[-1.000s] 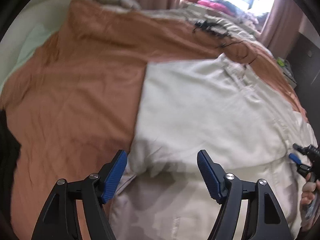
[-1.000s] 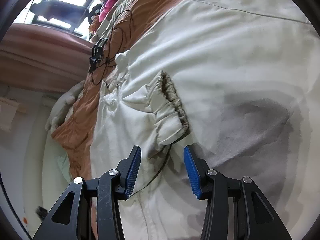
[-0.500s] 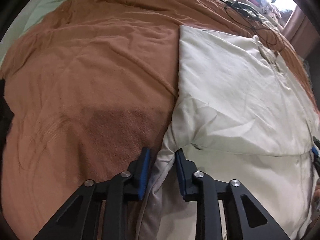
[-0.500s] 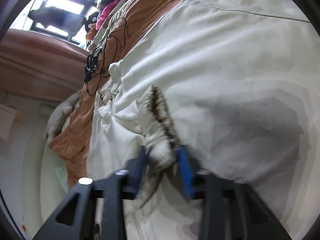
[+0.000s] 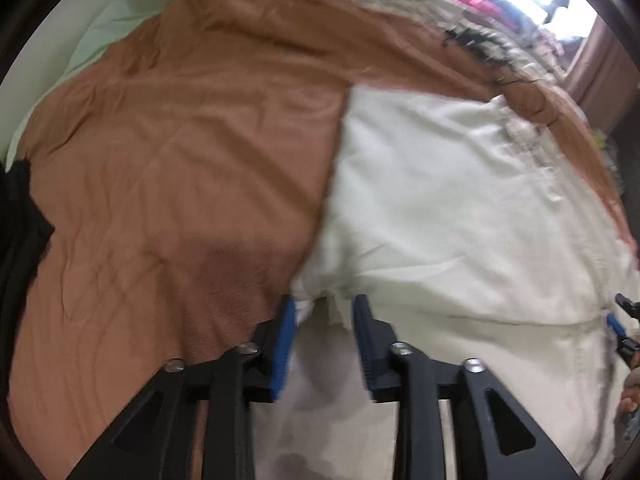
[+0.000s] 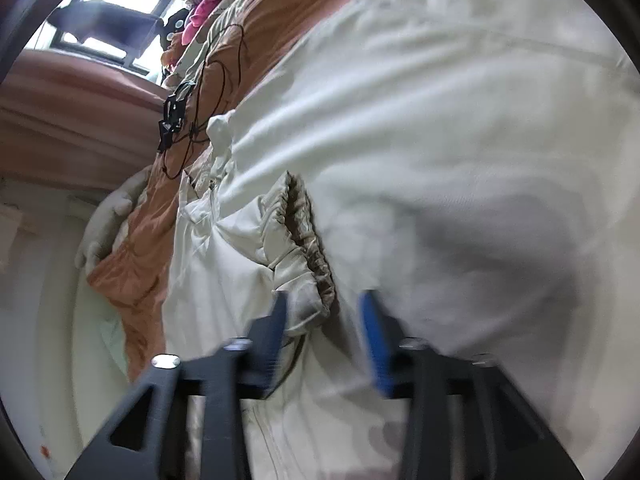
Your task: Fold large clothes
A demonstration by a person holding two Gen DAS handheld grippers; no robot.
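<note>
Left tool (image 5: 323, 334) is opening up, with the folded corner of the cream jacket (image 5: 460, 208) sitting loose between its blue pads, nothing pinched. Right tool (image 6: 326, 334) is spreading too, the jacket's gathered elastic cuff (image 6: 308, 264) lying between its fingers but not squeezed. The jacket is spread on an orange blanket (image 5: 180, 168) on the bed, with black cables (image 6: 176, 116) further back.

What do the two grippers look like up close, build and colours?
Both are alike. The left gripper has two black plastic fingers built as open triangular frames, with silver screw heads at the joints and ribbed blue pads on the inner faces. The right gripper shows the same black frames, silver screws and blue pads, blurred here.
</note>
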